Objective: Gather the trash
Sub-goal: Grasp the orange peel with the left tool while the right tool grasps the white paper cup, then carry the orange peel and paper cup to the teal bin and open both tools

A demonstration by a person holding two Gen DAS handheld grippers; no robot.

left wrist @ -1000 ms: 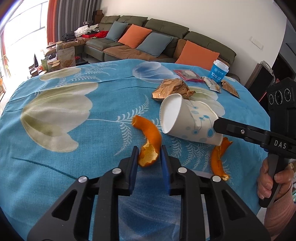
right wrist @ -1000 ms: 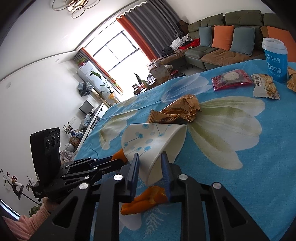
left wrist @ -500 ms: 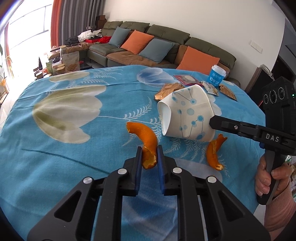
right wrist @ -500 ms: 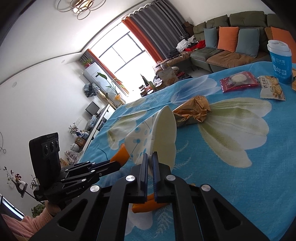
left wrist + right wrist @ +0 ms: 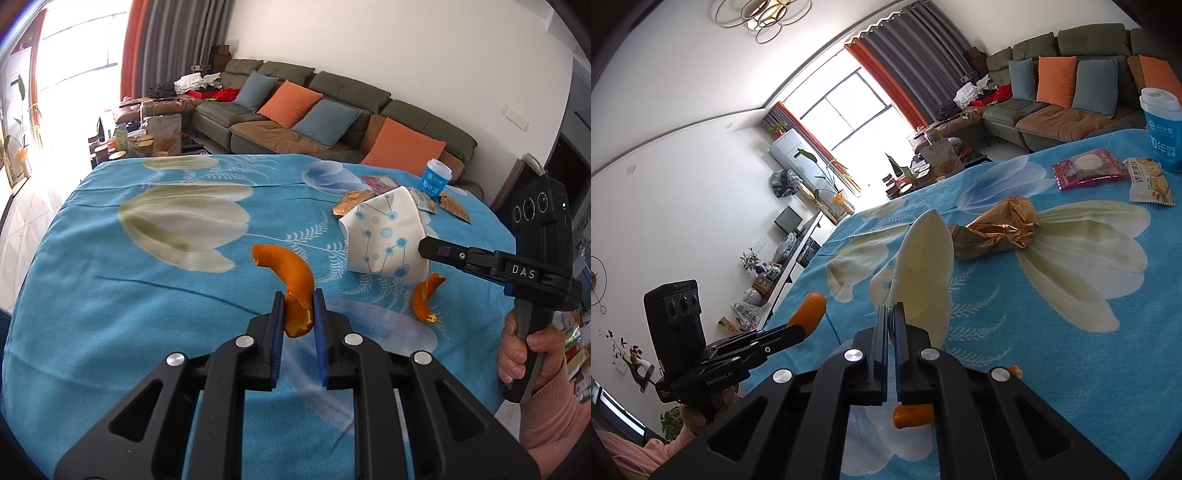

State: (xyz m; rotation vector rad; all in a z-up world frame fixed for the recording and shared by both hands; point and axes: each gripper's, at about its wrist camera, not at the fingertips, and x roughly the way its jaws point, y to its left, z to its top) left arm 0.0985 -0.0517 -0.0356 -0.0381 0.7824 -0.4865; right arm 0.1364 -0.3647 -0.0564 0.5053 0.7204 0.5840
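Orange peel, light & bendy, sits pinched in left gripper jaws; thin paper cup at 2 o'clock crushes flat in fully shut right gripper jaws.

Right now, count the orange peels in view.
2. One peel is clamped in the left gripper; the other peel lies on the table below the crushed cup. More may be hidden.

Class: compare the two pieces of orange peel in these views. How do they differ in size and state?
The long curled peel is gripped at one end between the left gripper's pads; the small peel lies loose on the blue tablecloth. The held one looks bigger; the loose one sits below the crushed paper cup. Both are curved orange scraps.
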